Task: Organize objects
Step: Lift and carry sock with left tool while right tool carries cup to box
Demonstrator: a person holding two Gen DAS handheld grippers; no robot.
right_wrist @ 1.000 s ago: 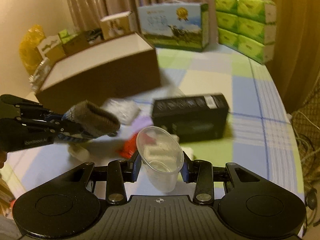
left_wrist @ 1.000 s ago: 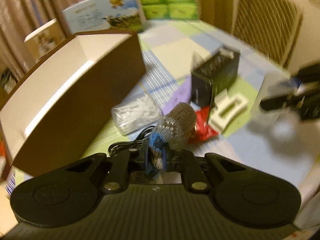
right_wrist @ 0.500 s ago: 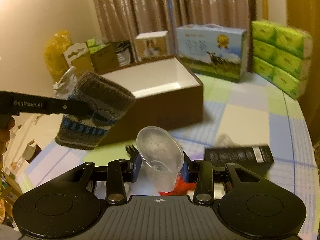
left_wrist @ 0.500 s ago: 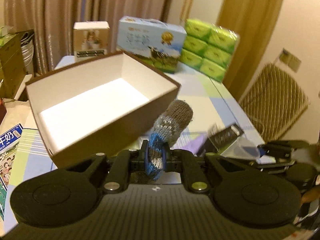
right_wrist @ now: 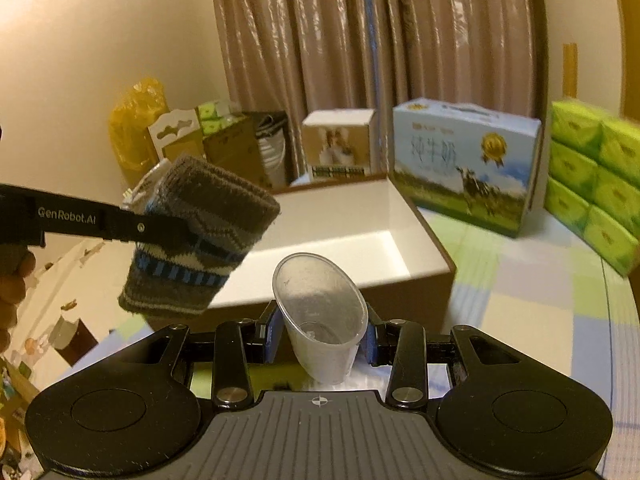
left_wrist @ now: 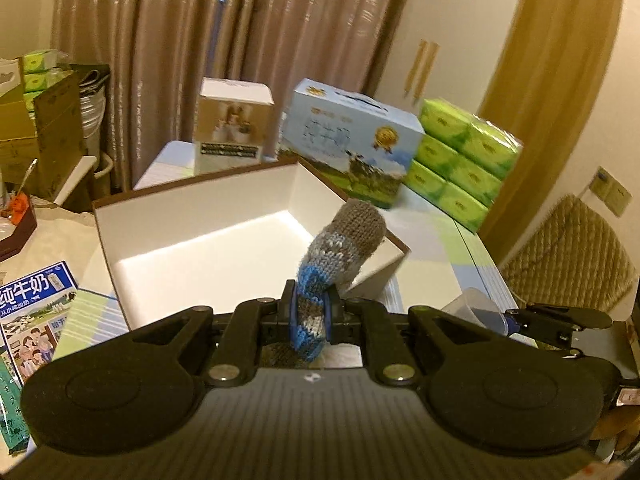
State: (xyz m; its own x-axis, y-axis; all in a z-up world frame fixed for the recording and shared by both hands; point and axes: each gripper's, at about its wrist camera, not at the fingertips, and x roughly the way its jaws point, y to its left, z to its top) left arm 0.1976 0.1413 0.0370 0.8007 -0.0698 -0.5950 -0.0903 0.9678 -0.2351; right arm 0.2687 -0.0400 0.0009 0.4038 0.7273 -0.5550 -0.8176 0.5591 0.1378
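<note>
Here, sock (left_wrist: 336,256) pinched between left fingers (left_wrist: 289,304)

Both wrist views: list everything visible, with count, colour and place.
box: one, brown outside, white inside, open, mid-table
sock: one, grey-blue knit, in left gripper
cup: one, clear plastic, in right gripper
milk carton: one, blue, behind box
small carton: one, white-tan, behind box
tissue packs: stack, green, far right
tablecloth: one, pastel checks
curtain: beige, back wall
chair: one, woven, right
left gripper: black, shut on sock
right gripper: black, shut on cup
</note>
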